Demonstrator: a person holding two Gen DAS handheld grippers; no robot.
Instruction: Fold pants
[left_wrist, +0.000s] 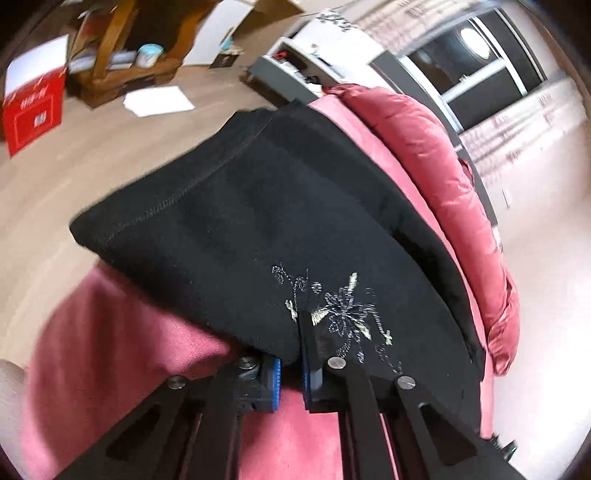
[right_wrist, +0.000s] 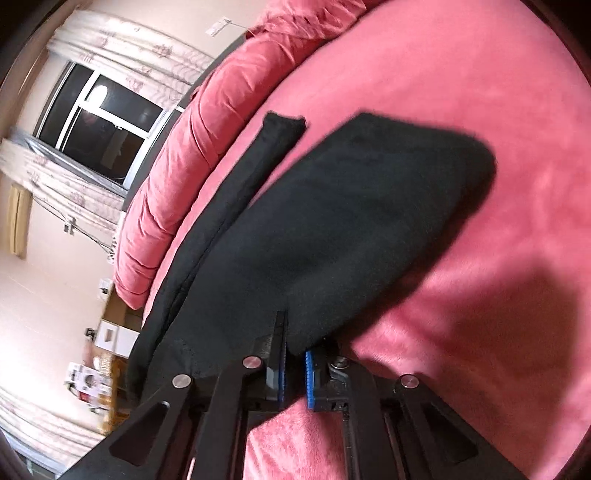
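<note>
Both views are smeared with blur, so the far room is hard to read, and your hands never show, only the black linkages at the bottom edge. The pants (left_wrist: 258, 206) lie on the pink bed (left_wrist: 110, 332); their near hem drops between your fingers, so the actual bite is hidden under cloth. Your left tongs (left_wrist: 290, 376) point down at the bed and are clamped on the pants' edge beside the pale embroidery (left_wrist: 343, 314), blue pads (left_wrist: 276, 384) close on the fabric. Your right tongs (right_wrist: 295, 373) tilt down too, and are pinched on another edge of the pants, a fold of black cloth drawn between the pads. In the right view one narrow strip of the pants runs off toward the quilt (right_wrist: 184, 166); its near end is cut off behind the linkage.
</note>
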